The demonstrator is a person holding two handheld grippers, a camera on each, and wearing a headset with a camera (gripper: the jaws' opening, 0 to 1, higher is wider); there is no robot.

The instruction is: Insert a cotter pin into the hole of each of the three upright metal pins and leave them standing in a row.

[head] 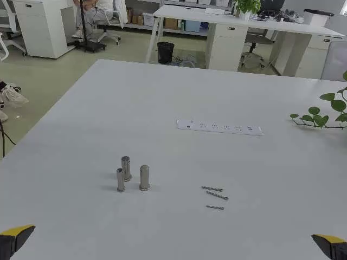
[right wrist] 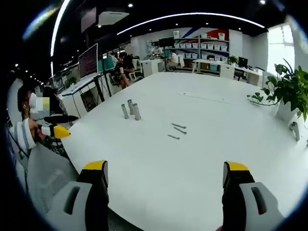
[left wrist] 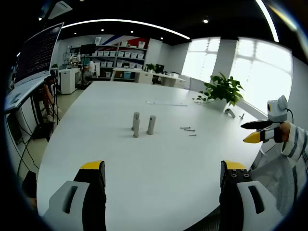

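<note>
Your left claw (left wrist: 162,168) hovers low at the near edge of the desk (head: 162,97), jaws wide apart and empty, pointing across the top. Ahead, three metal pins (head: 144,177) stand upright in a tight cluster. To their right, three cotter pins (head: 217,195) lie loose. Your right claw (right wrist: 166,168) sits low at the near edge, jaws spread wide, holding nothing.

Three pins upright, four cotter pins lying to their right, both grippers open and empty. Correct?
No: three cotter pins lie there, not four; the head view shows it. The pins stand upright, and the left gripper and right gripper are open and empty.
</note>
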